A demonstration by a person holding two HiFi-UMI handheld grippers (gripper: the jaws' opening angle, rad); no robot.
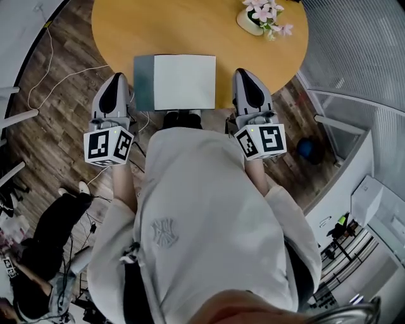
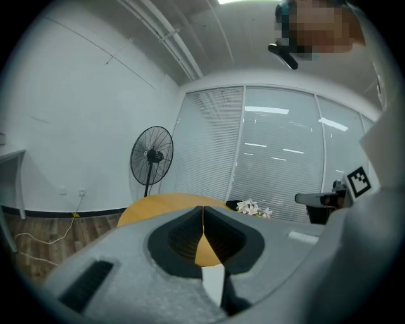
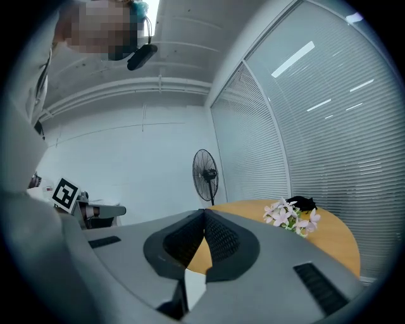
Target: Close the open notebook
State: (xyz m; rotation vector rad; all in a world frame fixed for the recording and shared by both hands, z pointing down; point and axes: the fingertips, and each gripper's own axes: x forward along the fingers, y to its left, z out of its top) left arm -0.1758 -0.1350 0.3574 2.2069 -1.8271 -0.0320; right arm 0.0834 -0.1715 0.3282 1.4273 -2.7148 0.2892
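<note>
Forearms run forward on either side of the person's pale grey shirt (image 1: 202, 209). Each hand carries a grey two-jaw tool with a black-and-white marker cube at its rear, held close to level and pointing away from the body toward the round orange-brown wooden table (image 1: 190, 25). The left gripper (image 1: 118, 76) has its jaws pressed together; in its own view the black ribbed pads (image 2: 183, 237) meet in a thin line at the tip with nothing pinched between them. The right gripper (image 1: 242, 71) is pressed together in the same way, its pads (image 3: 221, 243) meeting at the tip around nothing. A white pot of pink and white flowers (image 1: 259, 16) stands at the table's far right, well apart from both tools. A black standing fan (image 2: 152, 156) rises beyond the table by a white wall, next to slatted blinds (image 2: 278, 152). Thin pale cables (image 1: 50, 76) trail over the wood-plank floor to the left, and a round blue object (image 1: 308, 150) sits on the floor to the right. The flat rectangular notebook (image 1: 183, 82) lies at the table's near edge, straight ahead of the person, with a white page facing up and a grey-blue strip along its left side. It sits between the two tools: the left one is just beside its left edge at the table's rim, and the right one is near its right edge with a band of tabletop between.
</note>
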